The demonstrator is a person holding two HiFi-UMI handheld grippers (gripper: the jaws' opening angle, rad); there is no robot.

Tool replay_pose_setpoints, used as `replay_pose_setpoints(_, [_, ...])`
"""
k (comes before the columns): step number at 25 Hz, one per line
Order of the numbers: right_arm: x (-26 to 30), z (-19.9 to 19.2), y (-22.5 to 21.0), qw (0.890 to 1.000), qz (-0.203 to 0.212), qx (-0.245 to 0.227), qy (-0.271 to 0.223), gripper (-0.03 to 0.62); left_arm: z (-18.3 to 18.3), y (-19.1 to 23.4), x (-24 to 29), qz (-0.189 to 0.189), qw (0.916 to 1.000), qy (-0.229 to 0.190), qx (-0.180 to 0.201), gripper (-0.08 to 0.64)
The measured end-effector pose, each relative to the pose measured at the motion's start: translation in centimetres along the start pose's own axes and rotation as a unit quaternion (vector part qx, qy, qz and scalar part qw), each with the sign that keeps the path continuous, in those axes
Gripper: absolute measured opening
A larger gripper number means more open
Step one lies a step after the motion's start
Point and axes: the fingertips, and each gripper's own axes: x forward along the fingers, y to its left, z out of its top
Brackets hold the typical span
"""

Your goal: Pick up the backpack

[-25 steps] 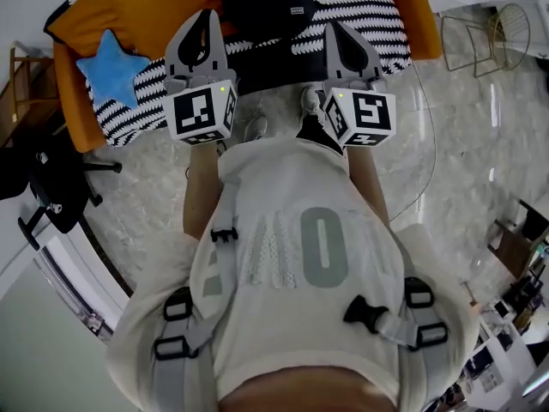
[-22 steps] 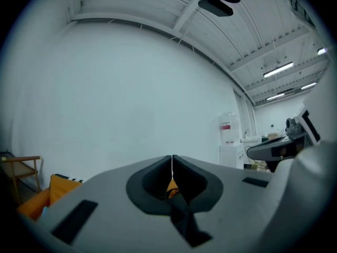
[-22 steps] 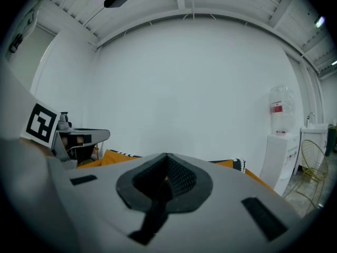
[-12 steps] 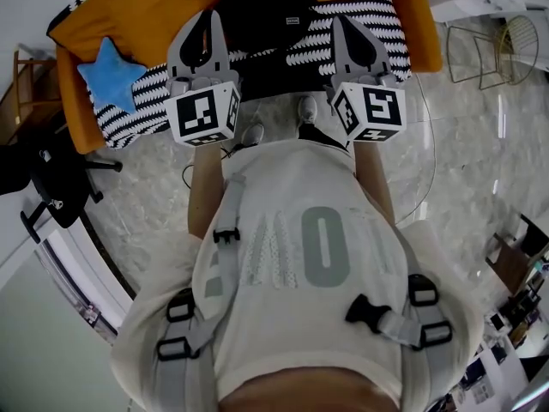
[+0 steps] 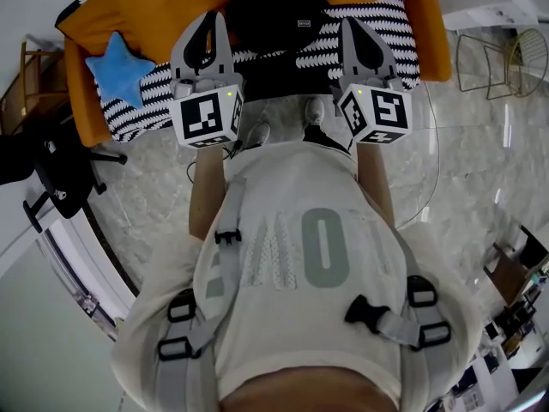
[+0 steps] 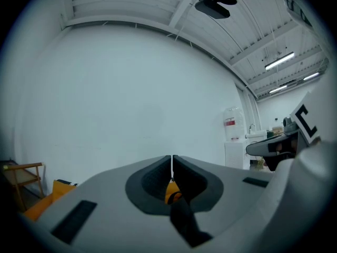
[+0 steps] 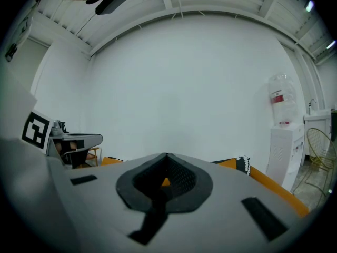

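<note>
The black fabric backpack [image 5: 276,15] lies on a black-and-white striped blanket [image 5: 382,20] spread over an orange sofa [image 5: 154,7], at the top middle of the head view, untouched. A blue star-shaped cushion [image 5: 118,69] sits on the blanket well to its left.

The left gripper [image 5: 213,20] and the right gripper [image 5: 350,24] flank the backpack, one on each side, with their tips over the blanket's front part and near the bag's lower corners. No view settles whether they touch anything. In the left gripper view the fingers [image 6: 151,181] are pressed together with only a hairline seam between them. In the right gripper view the fingers [image 7: 184,182] are likewise closed tight. Neither pair has hold of anything.

Compared with a second ago, both grippers have come forward from over the pale marble floor [image 5: 154,178] to over the sofa's edge, and the backpack now sits squarely between them. That looks like the end of the approach. The pick-up itself has not begun, since both pairs of fingers must part before either can close on a strap or handle. Both grippers point level at the far wall, so they probably need to tip down towards the bag.
</note>
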Motion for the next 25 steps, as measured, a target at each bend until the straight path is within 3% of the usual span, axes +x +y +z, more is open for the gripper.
replay_pose_setpoints(7, [0.2,-0.4,-0.8,0.999,0.013,0.045,0.003,0.009,0.1,0.1,0.2,-0.009,0.9994,-0.010,-0.030,0.027])
replay_pose_setpoints(9, [0.2,-0.4,-1.3,0.998,0.020,0.059,0.002,0.011,0.0,-0.5,0.4,-0.022,0.9990,-0.007,-0.040,0.063])
replay_pose_setpoints(10, [0.3,-0.4,-1.3,0.998,0.027,0.064,0.003,0.159,-0.1,-0.6,0.5,-0.029,0.9985,-0.006,-0.046,0.108])
replay_pose_setpoints(11, [0.6,-0.4,-1.3,0.997,0.034,0.069,0.003,0.261,-0.1,-0.7,0.6,-0.035,0.9980,-0.006,-0.053,0.154])
replay_pose_setpoints(13, [0.9,-0.2,-1.4,0.996,0.041,0.079,-0.007,0.328,-0.1,-0.7,0.7,-0.036,0.9976,-0.012,-0.059,0.219])
replay_pose_setpoints(18, [1.5,0.0,-2.2,0.993,0.046,0.109,-0.014,0.344,-0.4,-1.0,1.3,-0.033,0.9980,-0.010,-0.054,0.291])
replay_pose_setpoints(25, [2.0,-0.5,-3.4,0.994,0.054,0.091,0.002,0.325,-1.4,-2.5,2.4,-0.037,0.9977,0.010,-0.056,0.296])
